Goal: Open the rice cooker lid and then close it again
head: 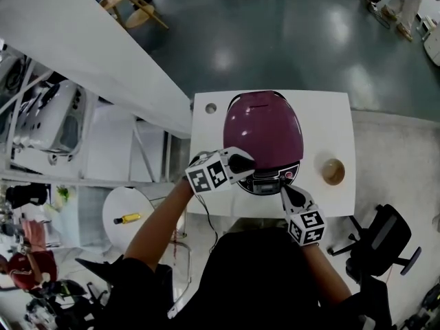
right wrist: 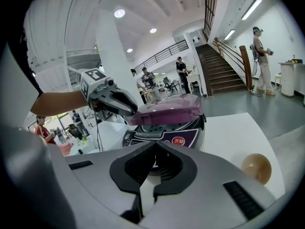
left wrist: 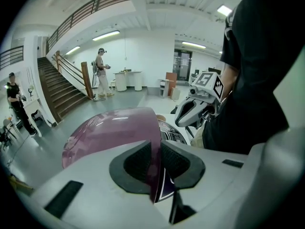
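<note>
Lid (head: 262, 126): purple, slightly raised, middle of the desk (head: 330, 115).
Left gripper (head: 249, 162): clamped on the lid's front edge.
Right gripper (head: 284, 191): jaws together, empty, near the desk's front edge.

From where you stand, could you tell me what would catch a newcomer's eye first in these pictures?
The purple rice cooker in the middle of the white table stands out first, its lid lifted a crack. The left hand-held gripper pinches the lid's front edge, while the right hand-held gripper hangs shut at the cooker's front. A small tan round object sits to the cooker's right.
</note>
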The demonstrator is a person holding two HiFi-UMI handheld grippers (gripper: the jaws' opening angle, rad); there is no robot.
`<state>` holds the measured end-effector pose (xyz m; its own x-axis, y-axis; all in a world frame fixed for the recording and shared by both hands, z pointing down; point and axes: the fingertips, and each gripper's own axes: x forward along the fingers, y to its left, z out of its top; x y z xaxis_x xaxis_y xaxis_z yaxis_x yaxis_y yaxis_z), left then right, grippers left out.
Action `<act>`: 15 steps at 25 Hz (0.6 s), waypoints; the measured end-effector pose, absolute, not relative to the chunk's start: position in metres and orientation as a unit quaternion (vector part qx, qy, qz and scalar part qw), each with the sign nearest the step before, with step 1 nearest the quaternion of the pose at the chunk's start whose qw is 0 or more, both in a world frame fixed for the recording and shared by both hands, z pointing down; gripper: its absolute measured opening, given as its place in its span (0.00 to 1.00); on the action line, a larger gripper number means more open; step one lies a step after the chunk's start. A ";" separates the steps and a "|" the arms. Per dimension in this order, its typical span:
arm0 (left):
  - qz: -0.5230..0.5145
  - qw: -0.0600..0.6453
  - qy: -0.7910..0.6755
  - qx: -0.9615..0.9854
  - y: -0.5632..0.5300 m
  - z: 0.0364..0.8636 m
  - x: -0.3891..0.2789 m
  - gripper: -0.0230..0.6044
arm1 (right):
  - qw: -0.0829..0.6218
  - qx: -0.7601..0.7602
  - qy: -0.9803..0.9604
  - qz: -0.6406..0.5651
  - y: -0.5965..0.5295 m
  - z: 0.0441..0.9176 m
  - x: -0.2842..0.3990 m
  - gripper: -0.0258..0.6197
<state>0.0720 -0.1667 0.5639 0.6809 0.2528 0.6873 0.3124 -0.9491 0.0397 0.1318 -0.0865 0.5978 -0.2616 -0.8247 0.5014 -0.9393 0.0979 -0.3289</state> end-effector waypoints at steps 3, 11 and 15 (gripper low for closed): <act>-0.376 0.039 -0.157 -0.912 -0.166 0.571 0.072 0.11 | 0.095 0.601 -0.734 0.301 -0.089 0.598 0.134 0.04; -0.379 0.032 -0.159 -0.911 -0.168 0.582 0.072 0.06 | 0.098 0.602 -0.731 0.305 -0.093 0.599 0.140 0.04; -0.384 0.029 -0.165 -0.908 -0.167 0.587 0.071 0.06 | 0.099 0.602 -0.731 0.306 -0.098 0.600 0.142 0.04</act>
<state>0.0706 -0.1673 0.5869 0.6507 0.2777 0.7067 0.3230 -0.9436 0.0734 0.1418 -0.0980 0.5998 -0.2555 -0.8188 0.5140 -0.9407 0.0878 -0.3278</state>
